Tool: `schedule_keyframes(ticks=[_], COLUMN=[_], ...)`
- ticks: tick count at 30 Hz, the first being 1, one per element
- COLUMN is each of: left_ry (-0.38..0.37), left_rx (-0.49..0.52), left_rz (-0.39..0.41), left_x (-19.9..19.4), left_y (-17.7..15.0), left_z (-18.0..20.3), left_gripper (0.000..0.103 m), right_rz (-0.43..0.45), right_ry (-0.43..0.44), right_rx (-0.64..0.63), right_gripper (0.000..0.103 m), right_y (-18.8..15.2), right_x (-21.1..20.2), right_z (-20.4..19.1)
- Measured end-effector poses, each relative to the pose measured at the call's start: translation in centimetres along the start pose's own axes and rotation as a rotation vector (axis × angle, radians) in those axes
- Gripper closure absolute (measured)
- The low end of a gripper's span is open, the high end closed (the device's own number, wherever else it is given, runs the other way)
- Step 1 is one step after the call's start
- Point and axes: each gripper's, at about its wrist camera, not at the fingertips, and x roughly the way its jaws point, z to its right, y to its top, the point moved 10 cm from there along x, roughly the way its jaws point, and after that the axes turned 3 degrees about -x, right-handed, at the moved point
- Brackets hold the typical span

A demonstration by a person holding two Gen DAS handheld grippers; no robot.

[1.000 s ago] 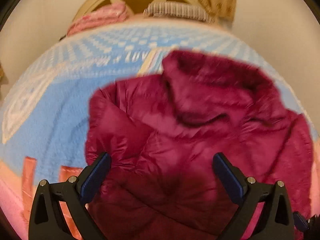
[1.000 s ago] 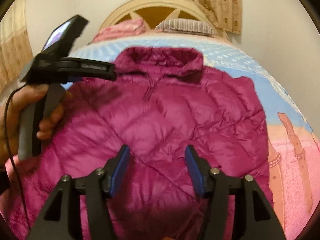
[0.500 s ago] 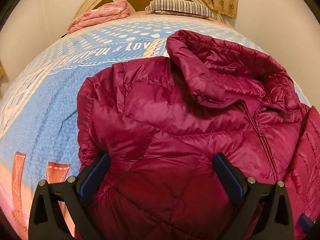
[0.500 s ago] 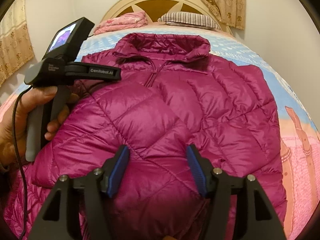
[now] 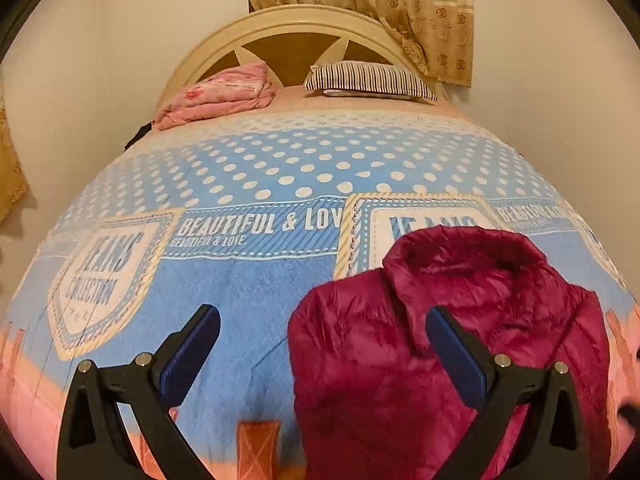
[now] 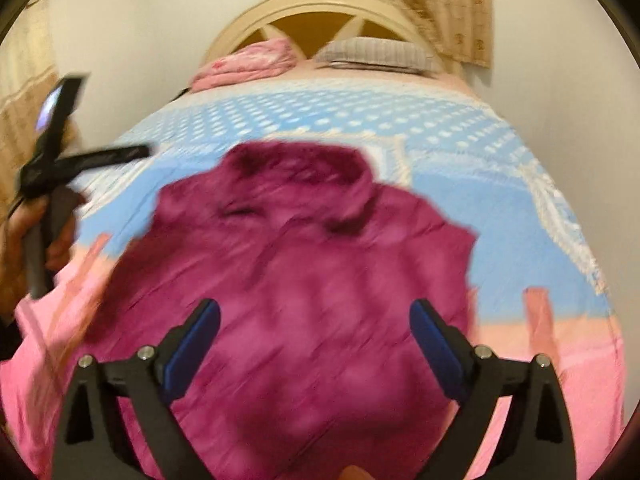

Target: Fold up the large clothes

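One magenta quilted jacket (image 5: 448,344) lies collar-up on a bed, at the lower right of the left wrist view and centre frame in the blurred right wrist view. Two handheld grippers work above it. The left gripper (image 5: 322,344) stands wide, nothing between its blue pads; it also shows at the left edge of the right wrist view, gripped by a hand (image 6: 24,240). The right gripper (image 6: 314,338) is opening, its jaws spread clear above the jacket, gripping nothing. The bedspread (image 5: 240,280) is blue with white dots, lettering and a pink border. At the top of the frame sit one folded pink blanket (image 5: 218,94) and one striped pillow (image 5: 368,82) against a cream arched headboard (image 5: 296,30). One beige patterned curtain (image 5: 384,4) hangs above, on pale walls.
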Motion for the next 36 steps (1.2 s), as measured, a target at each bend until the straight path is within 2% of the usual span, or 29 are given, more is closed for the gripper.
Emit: schedule_keyframes(ticks=[3, 8, 12, 14, 15, 16, 17, 18, 19, 20, 23, 27, 33, 36], left_ry=[-0.017, -0.023, 0.002, 0.002, 0.005, -0.001, -0.021, -0.048, -0.064, -0.068, -0.080, -0.111, -0.064, -0.048], left_rx=[0.013, 0.084, 0.144, 0.153, 0.159, 0.163, 0.165, 0.163, 0.162, 0.151, 0.124, 0.107, 0.158, 0.179], left_rz=[-0.040, -0.063, -0.082, -0.094, -0.097, -0.099, -0.115, -0.139, -0.159, -0.153, -0.108, -0.108, -0.130, -0.124], left_x=[2.5, 6.1, 10.3, 11.7, 12.4, 12.8, 13.3, 13.6, 13.8, 13.4, 11.7, 9.9, 10.2, 10.4], left_y=[0.4, 0.9, 1.4, 1.3, 1.2, 1.2, 0.9, 0.5, 0.2, 0.2, 0.1, -1.9, -5.8, -6.4], left_z=[1.8, 5.4, 7.4, 7.8, 7.9, 8.0, 8.2, 8.4, 8.4, 8.1, 7.7, 7.7, 7.8, 7.8], left_gripper=[0.001, 0.001, 0.001, 0.002, 0.009, 0.017, 0.039, 0.068, 0.082, 0.090, 0.090, 0.091, 0.091, 0.091], right_rz=[-0.032, -0.050, -0.034, -0.056, -0.069, -0.074, -0.076, -0.077, -0.075, -0.070, -0.049, -0.046, -0.085, -0.103], right_ry=[-0.011, -0.022, -0.066, -0.060, -0.066, -0.066, -0.064, -0.063, -0.060, -0.055, -0.079, -0.092, -0.105, -0.123], right_rx=[0.049, 0.074, 0.041, 0.045, 0.043, 0.036, 0.025, 0.015, 0.008, -0.007, -0.058, -0.090, -0.100, -0.123], right_gripper=[0.006, 0.007, 0.016, 0.026, 0.031, 0.047, 0.063, 0.071, 0.084, 0.091, 0.094, 0.096, 0.099, 0.100], right_y=[2.2, 5.4, 8.5, 8.7, 8.7, 8.8, 8.7, 8.7, 8.6, 8.4, 7.8, 6.2, 3.3, 2.1], right_x=[3.5, 7.9, 11.5, 13.3, 14.3, 14.9, 15.4, 15.8, 15.9, 15.9, 15.0, 14.1, 14.3, 14.5], right_z=[2.5, 4.2, 5.1, 5.4, 5.6, 5.6, 5.6, 5.7, 5.6, 5.5, 5.5, 5.8, 5.9, 6.0])
